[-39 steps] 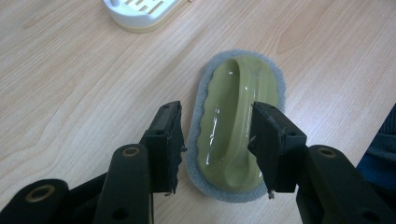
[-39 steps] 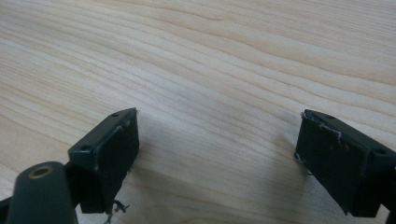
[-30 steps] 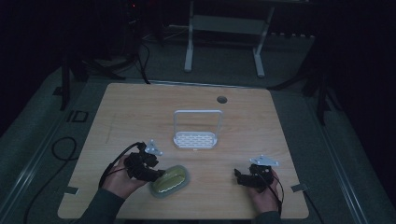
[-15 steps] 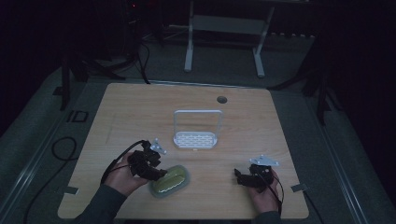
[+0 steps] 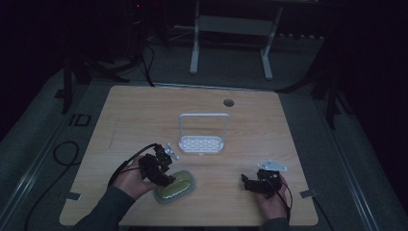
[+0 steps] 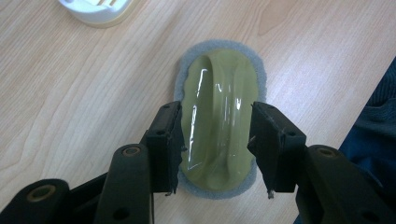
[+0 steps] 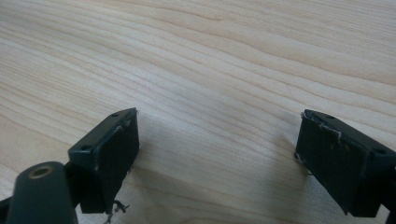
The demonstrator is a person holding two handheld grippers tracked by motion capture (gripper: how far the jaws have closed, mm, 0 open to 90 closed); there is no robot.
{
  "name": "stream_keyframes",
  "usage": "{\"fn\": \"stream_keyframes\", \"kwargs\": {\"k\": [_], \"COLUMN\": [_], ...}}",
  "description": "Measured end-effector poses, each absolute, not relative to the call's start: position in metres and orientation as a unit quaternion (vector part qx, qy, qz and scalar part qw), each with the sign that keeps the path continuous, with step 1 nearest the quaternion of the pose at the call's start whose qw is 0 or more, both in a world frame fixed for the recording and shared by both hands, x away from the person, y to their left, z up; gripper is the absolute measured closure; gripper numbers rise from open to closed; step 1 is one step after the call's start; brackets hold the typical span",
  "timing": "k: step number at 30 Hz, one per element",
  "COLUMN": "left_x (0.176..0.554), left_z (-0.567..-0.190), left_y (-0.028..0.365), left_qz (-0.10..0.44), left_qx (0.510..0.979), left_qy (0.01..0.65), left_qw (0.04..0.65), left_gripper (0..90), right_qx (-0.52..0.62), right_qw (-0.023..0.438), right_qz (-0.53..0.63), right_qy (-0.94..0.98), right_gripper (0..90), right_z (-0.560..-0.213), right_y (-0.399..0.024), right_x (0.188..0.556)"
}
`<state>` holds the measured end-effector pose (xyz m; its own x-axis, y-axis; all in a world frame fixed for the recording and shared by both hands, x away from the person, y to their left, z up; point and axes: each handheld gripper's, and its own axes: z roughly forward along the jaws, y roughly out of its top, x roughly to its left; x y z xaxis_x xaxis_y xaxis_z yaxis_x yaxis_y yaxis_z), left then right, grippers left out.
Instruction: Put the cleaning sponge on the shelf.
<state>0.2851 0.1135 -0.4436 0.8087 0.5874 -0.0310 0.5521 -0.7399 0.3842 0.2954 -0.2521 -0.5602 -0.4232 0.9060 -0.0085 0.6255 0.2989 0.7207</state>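
Dim room, wooden table, grey floor

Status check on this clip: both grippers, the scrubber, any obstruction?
Left gripper open, jaws astride the green scrubber, which lies flat on the table. Right gripper open over bare wood. White rack stands apart; nothing in the way.

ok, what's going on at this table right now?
A person holds tongs in each hand at a light wooden table. The left tongs straddle an oval olive-green scrubbing pad with a grey foam rim lying flat near the front edge, jaws on either side of its glossy grip; whether they press it yet is unclear. The right tongs sit open over bare wood, holding nothing. A white plastic slotted rack with a hoop handle stands mid-table, untouched.
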Motion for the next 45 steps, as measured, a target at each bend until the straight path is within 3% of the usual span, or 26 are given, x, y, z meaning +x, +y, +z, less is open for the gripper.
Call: {"fn": "stream_keyframes", "kwargs": {"k": [27,45], "left_x": [0.298,0.309], "left_z": [-0.455,-0.468], "left_y": [0.09,0.078], "left_qz": [0.002,-0.023], "left_qx": [0.952,0.959], "left_qy": [0.282,0.27], "left_qw": [0.123,0.082], "left_gripper": [54.6,60.2], "right_qx": [0.493,0.492], "right_qw": [0.214,0.214], "right_qz": [0.328,0.329], "right_qy": [0.777,0.777], "right_gripper": [13.0,12.9], "right_z": [-0.56,-0.56], "right_y": [-0.252,-0.252], "right_x": [0.295,0.295]}}
